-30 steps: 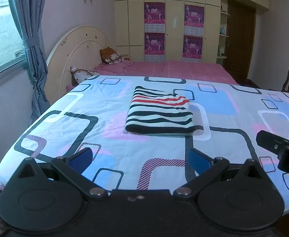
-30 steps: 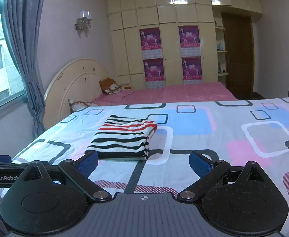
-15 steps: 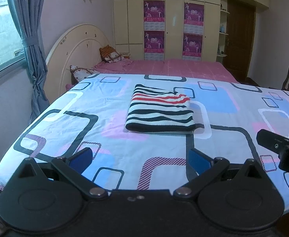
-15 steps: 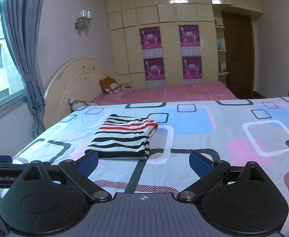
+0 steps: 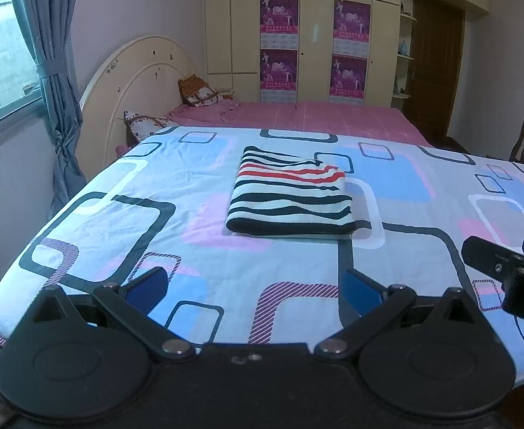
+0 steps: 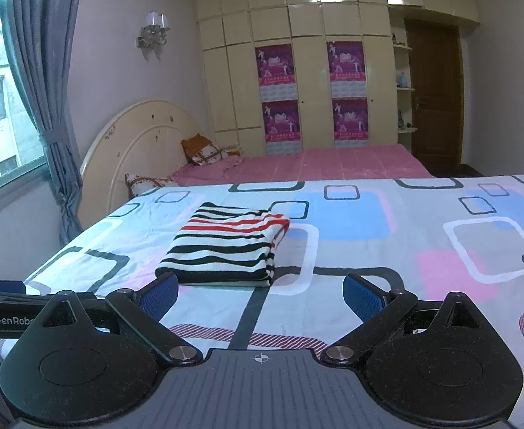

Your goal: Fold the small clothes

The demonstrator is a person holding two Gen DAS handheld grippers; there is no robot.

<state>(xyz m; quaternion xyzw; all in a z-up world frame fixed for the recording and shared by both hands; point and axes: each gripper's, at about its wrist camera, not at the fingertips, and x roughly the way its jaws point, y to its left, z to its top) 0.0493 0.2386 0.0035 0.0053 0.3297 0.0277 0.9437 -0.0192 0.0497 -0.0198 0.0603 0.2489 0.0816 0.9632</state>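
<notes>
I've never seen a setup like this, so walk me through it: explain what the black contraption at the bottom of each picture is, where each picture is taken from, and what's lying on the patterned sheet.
Each black contraption is a hand-held pair of tongs; a person carries one in each hand, with a wide-angle camera looking forward along its two blue-padded fingers. One picture looks out from the left tongs, the other from the right tongs. Each also catches the other at its edge. Both are open and hold nothing.

They hover over a surface covered by a patterned sheet with squares in blue, pink and grey. On it lies one striped garment, black, white and red, already folded into a neat rectangle. Nothing touches it. Behind are a pink bed and a wardrobe.
</notes>
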